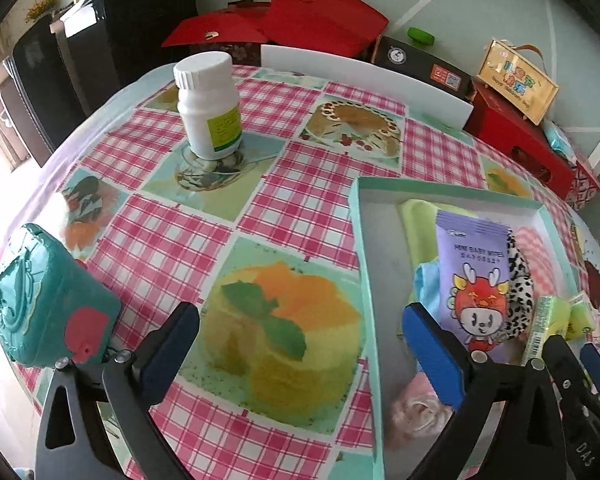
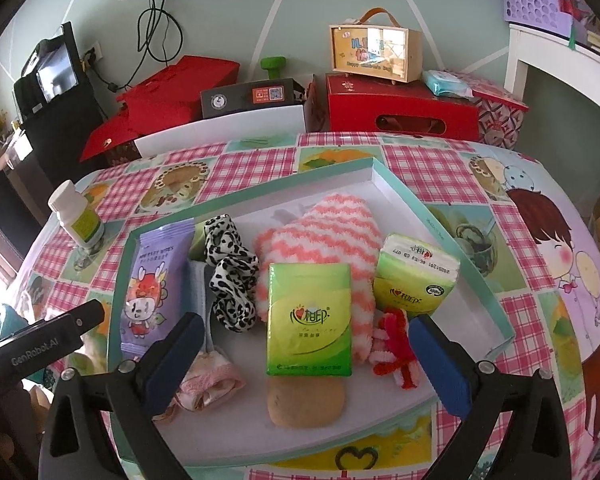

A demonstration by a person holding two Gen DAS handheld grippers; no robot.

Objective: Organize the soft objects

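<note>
Nearest the right gripper (image 2: 306,354), whose jaws stand wide with nothing between them, a tan pad (image 2: 306,404) and a crumpled pink cloth (image 2: 210,380) lie on the floor of the shallow box (image 2: 416,196). Both look limp and light; the cloth would best be pinched at a raised fold, since a grip on its flat edge would likely slide off.

Just beyond, a green tissue pack (image 2: 309,320) rests partly on a striped pink sock (image 2: 328,240). The pack should be light and squashy with a slick wrapper, so closing across its short width near the middle seems safest. Beside it lie a red and pink fuzzy twist (image 2: 394,346) and a second tissue pack (image 2: 416,276).

Further left, a spotted hair band (image 2: 230,276) and a purple wipes packet (image 2: 154,280) lie side by side; the band offers loops to catch, while the packet looks smooth and slippery.

The left gripper (image 1: 300,344) is also spread wide and empty, over the checked tablecloth (image 1: 300,208) at the box's left wall. Beyond the box a white bottle (image 1: 209,106) stands on the table, and a teal case (image 1: 48,300) sits off to the left; both appear rigid.
</note>
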